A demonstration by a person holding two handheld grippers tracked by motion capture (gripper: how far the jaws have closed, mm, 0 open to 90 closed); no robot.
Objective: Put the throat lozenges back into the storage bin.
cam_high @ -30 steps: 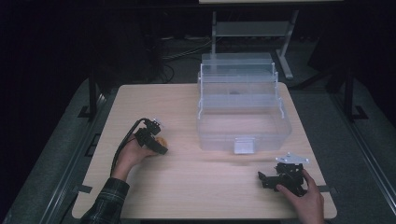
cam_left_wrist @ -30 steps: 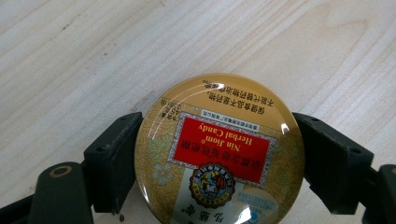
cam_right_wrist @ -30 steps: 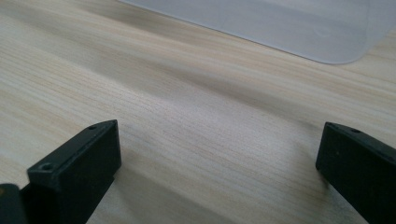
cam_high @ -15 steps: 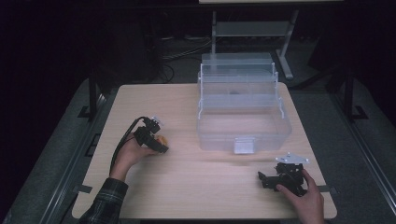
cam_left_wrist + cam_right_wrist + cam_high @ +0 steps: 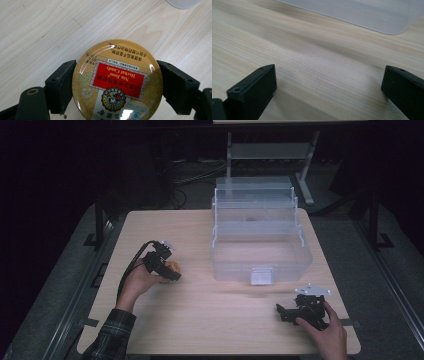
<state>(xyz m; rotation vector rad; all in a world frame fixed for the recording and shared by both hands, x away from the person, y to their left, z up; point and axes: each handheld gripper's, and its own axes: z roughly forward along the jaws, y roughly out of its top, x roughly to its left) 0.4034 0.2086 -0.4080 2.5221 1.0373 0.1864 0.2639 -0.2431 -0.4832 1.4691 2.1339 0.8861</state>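
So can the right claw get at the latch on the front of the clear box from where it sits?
Probably yes. The right claw rests open on the table, holding nothing, and bare wood lies between it and the latch of the clear box. The left claw is off to the side.

One round gold candy tin [image 5: 117,81] sits at the centre of the left gripper view, lettered "Nin Jiom Herbal Candy". One clear plastic storage box [image 5: 257,237] with stepped tiers stands right of centre in the high view, on one wooden table [image 5: 220,320]. Two black grippers appear there: the left gripper [image 5: 167,268] at middle left, the right gripper [image 5: 287,312] at lower right.
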